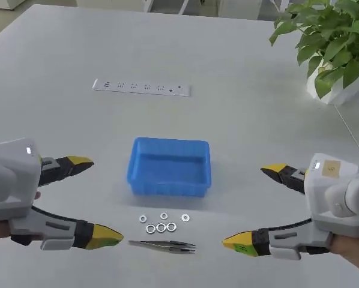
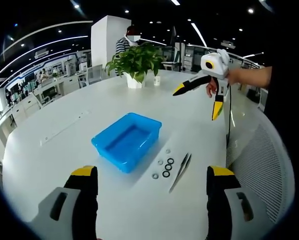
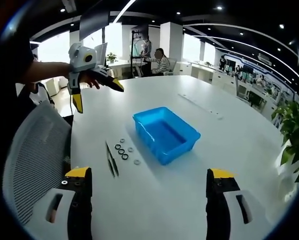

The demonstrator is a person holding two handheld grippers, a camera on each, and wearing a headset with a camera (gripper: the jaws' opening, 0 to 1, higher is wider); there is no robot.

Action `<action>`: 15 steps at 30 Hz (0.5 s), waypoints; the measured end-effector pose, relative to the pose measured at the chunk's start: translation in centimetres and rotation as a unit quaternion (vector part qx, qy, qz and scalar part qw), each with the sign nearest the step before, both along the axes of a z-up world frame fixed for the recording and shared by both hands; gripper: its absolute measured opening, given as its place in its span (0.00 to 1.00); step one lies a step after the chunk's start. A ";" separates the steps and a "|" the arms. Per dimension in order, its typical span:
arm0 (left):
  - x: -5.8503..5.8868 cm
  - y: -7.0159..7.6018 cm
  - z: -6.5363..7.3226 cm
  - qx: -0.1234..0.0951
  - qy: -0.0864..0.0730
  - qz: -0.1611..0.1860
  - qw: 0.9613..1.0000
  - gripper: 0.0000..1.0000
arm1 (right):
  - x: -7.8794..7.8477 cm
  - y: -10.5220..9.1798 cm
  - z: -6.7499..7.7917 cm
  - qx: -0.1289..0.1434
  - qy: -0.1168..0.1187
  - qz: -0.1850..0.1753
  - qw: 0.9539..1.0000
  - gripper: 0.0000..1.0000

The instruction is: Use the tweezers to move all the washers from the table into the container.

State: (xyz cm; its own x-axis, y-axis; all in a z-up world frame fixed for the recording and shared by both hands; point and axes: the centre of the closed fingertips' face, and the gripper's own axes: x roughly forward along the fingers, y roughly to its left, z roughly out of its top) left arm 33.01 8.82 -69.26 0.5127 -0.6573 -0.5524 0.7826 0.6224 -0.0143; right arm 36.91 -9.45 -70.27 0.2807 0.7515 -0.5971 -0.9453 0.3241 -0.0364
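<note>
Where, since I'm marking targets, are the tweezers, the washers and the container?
tweezers (image 1: 162, 245): head view, mid-length.
washers (image 1: 161, 227): head view, middle ring of the near row.
container (image 1: 167, 188): head view, near wall.

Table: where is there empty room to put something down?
Wide bare table lies between the power strip and the blue bin, and between the bin and the plant. It is crowded in front of the bin, where the washers and tweezers lie.
</note>
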 end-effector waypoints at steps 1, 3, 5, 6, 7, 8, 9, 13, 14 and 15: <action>0.0 -0.1 -0.1 0.002 0.001 -0.004 1.000 0.95 | -0.2 0.1 -0.2 -0.003 0.002 0.009 1.000 0.93; -0.1 -0.2 -0.4 0.009 0.004 -0.011 1.000 0.93 | -0.4 0.3 -0.5 -0.014 0.000 0.021 1.000 0.92; -0.2 -0.2 -0.8 0.020 0.007 -0.019 1.000 0.91 | -0.5 0.5 -0.7 -0.020 0.000 0.030 0.999 0.90; -0.3 -0.3 -1.0 0.026 0.007 -0.025 0.999 0.90 | -0.6 0.6 -0.9 -0.024 0.001 0.036 0.999 0.89; -0.3 -0.3 -1.0 0.028 0.005 -0.030 0.999 0.87 | -0.7 0.7 -1.0 -0.026 0.001 0.041 0.999 0.88; -0.4 -0.4 -1.1 0.030 0.006 -0.034 0.999 0.86 | -0.8 0.9 -1.1 -0.030 0.001 0.047 0.998 0.88; -0.4 -0.5 -1.2 0.030 0.008 -0.036 0.999 0.85 | -0.9 1.0 -1.2 -0.033 0.001 0.053 0.998 0.87; -0.8 -0.7 -2.0 0.047 0.013 -0.057 0.997 0.77 | -1.3 1.3 -2.0 -0.051 0.000 0.077 0.996 0.80; -0.8 -0.7 -2.2 0.054 0.013 -0.062 0.997 0.76 | -1.3 1.3 -2.1 -0.055 0.001 0.080 0.995 0.76; -1.0 -0.8 -2.5 0.060 0.015 -0.068 0.996 0.74 | -1.3 1.3 -2.3 -0.059 0.001 0.082 0.995 0.73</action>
State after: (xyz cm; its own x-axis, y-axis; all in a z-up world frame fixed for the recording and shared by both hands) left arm 32.06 8.01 -71.77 0.4061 -0.6472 -0.6451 0.8596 0.5101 0.0294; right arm 35.62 -8.11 -72.57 0.1589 0.7114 -0.6845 -0.9853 0.1588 -0.0637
